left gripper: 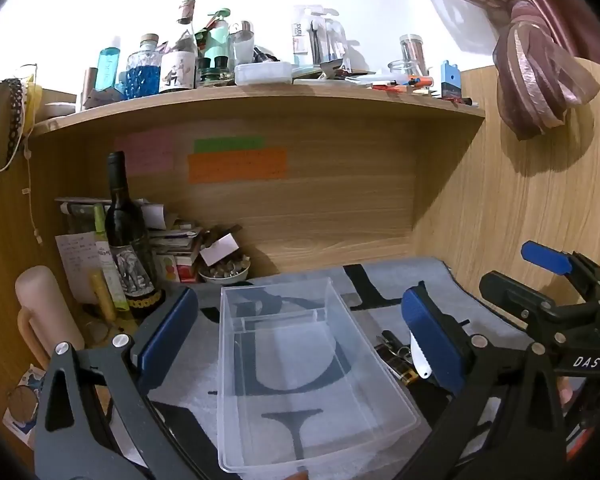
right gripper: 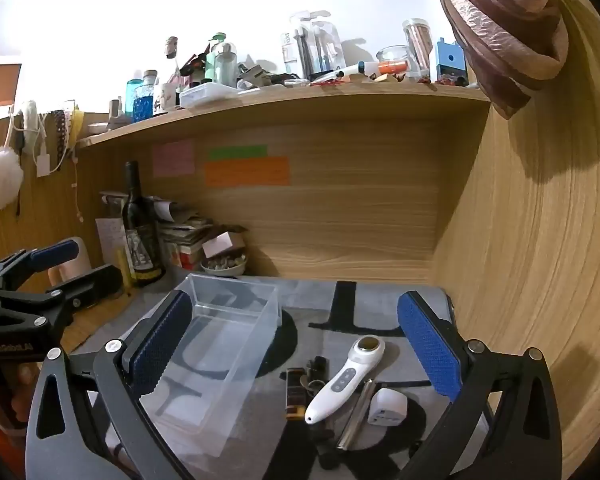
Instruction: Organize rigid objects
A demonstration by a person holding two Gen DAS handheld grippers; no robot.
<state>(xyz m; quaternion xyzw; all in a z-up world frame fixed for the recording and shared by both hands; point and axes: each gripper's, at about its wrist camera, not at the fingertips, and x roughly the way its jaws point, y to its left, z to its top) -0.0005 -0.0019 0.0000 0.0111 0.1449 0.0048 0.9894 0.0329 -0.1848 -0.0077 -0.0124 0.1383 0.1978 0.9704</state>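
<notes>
Between wide-open right tongs (right gripper: 296, 356), white handheld device (right gripper: 346, 380) beside clear bin (right gripper: 236, 320).

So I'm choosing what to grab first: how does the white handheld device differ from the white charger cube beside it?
The handheld device is long and slim with a round dark head and buttons along its handle; the charger cube is short, blocky and plain. The device lies at a slant, head pointing away from the camera; the cube sits squat, nearer the right gripper. Both are white and lie on the grey mat, outside the clear bin.
</notes>
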